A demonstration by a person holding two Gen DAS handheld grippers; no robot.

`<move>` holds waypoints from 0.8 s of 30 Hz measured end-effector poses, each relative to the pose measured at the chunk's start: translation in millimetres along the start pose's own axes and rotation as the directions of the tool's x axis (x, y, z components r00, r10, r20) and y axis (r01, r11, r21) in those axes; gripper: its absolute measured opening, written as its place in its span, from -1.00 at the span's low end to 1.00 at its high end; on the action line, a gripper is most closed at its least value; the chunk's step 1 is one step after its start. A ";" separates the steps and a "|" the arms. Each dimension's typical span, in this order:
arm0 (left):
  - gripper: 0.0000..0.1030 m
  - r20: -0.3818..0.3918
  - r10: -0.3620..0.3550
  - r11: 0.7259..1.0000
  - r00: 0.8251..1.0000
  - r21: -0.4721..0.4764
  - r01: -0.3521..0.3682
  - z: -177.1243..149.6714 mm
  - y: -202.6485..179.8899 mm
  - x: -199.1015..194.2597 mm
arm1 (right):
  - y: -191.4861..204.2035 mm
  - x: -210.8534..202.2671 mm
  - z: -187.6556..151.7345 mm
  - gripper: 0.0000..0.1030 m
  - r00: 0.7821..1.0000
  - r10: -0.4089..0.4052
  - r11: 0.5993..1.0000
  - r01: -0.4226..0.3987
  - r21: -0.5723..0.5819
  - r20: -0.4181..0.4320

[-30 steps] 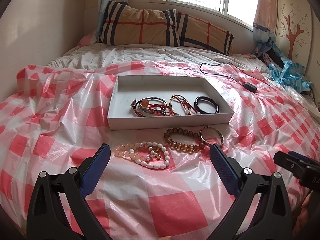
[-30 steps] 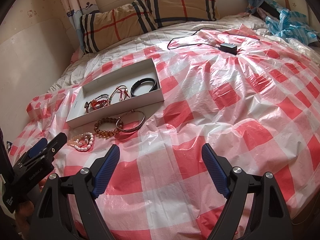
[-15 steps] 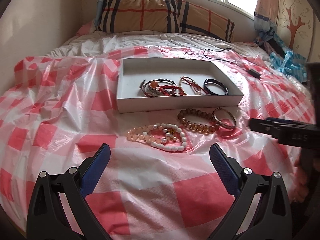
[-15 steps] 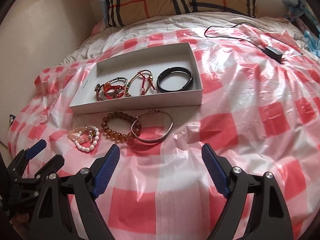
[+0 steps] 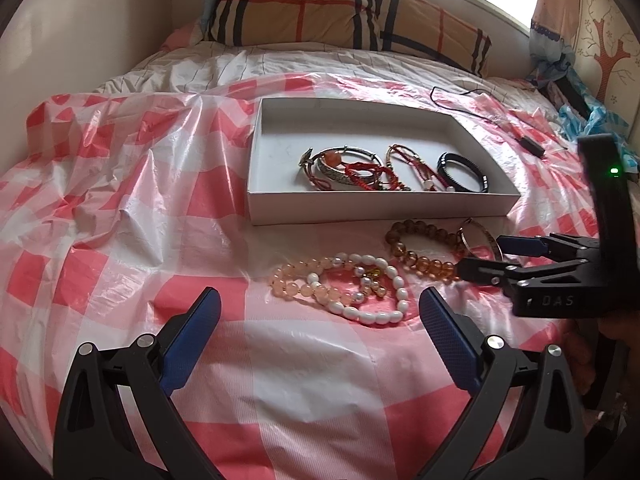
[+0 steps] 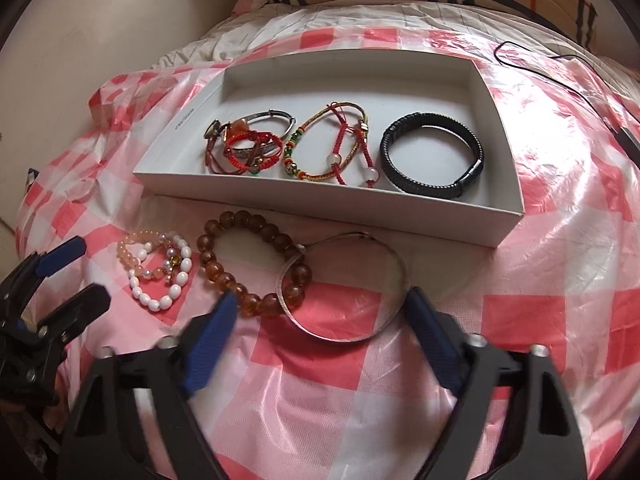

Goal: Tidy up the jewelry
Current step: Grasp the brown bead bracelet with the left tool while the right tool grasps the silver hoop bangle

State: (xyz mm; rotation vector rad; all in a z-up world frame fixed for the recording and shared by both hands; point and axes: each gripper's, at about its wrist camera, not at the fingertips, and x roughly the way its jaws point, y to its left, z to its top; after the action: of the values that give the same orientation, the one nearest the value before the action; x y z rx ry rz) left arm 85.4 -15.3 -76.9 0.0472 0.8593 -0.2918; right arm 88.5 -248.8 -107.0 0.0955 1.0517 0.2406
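Note:
A white box (image 5: 380,208) (image 6: 320,200) lies on the red-checked plastic sheet and holds a silver bangle tangled with red cords, red-gold cord bracelets (image 6: 332,148) and a black braided bracelet (image 6: 432,160). In front of the box lie pearl and pink bead bracelets (image 5: 380,316) (image 6: 160,300), an amber bead bracelet (image 5: 424,265) (image 6: 211,259) and a thin silver bangle (image 6: 340,337) (image 5: 486,240). My right gripper (image 6: 320,320) (image 5: 500,256) straddles the silver bangle. Its jaws are closing and the pads do not touch the bangle. My left gripper (image 5: 320,296) (image 6: 68,276) stands open just short of the pearl bracelets.
A plaid pillow (image 5: 340,12) lies at the head of the bed under a window. A black cable with a charger (image 5: 528,144) runs behind the box on the right. A pale wall (image 5: 100,40) borders the bed on the left, and blue plastic (image 5: 580,116) lies at the far right.
Both grippers have come down and closer to the loose bracelets. The right one has swung left over the silver bangle, rolled, and its jaws have narrowed.

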 end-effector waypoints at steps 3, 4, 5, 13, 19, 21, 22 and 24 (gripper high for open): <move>0.85 0.001 0.011 1.000 1.000 -0.010 -0.011 2.4 3.3 0.7 | -3.2 -6.6 -4.0 0.06 1.000 0.012 1.000 -0.012 -0.008 -0.005; 0.85 0.001 0.009 1.000 1.000 -0.016 -0.009 3.0 4.5 0.4 | -5.0 -11.5 -8.1 -0.01 1.000 0.014 1.000 -0.014 -0.008 0.001; 0.85 0.001 0.001 1.000 1.000 -0.018 -0.001 4.1 4.4 0.6 | -6.2 -15.1 -11.6 -0.07 1.000 0.017 1.000 -0.017 -0.005 0.004; 0.85 0.019 -0.042 0.988 0.999 0.150 0.039 22.9 -40.9 13.8 | -18.9 -38.7 -23.1 0.11 0.999 -0.004 0.999 0.002 0.048 0.050; 0.82 -0.035 0.010 0.974 0.999 0.226 -0.002 45.3 -63.5 51.0 | -17.4 -22.6 7.7 0.01 0.995 -0.069 0.997 0.065 0.050 0.077; 0.68 -0.053 0.028 0.964 0.998 0.265 -0.013 48.2 -71.2 60.7 | -11.3 -4.3 16.1 -0.14 0.994 -0.099 0.995 0.099 0.010 0.040; 0.62 -0.069 0.036 0.960 0.997 0.278 -0.015 49.4 -74.8 66.4 | -9.2 6.0 17.9 -0.31 0.993 -0.117 0.993 0.117 -0.018 0.009; 0.21 -0.119 0.021 0.953 0.993 0.303 0.016 47.2 -80.3 78.3 | -7.9 12.1 17.7 -0.56 0.989 -0.150 0.987 0.149 -0.051 -0.007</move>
State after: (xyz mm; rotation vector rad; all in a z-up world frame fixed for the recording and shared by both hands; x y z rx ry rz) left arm 146.7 -118.1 -98.8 0.3565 0.9288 -0.4204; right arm 110.8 -252.9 -110.0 -0.0306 1.0576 0.1319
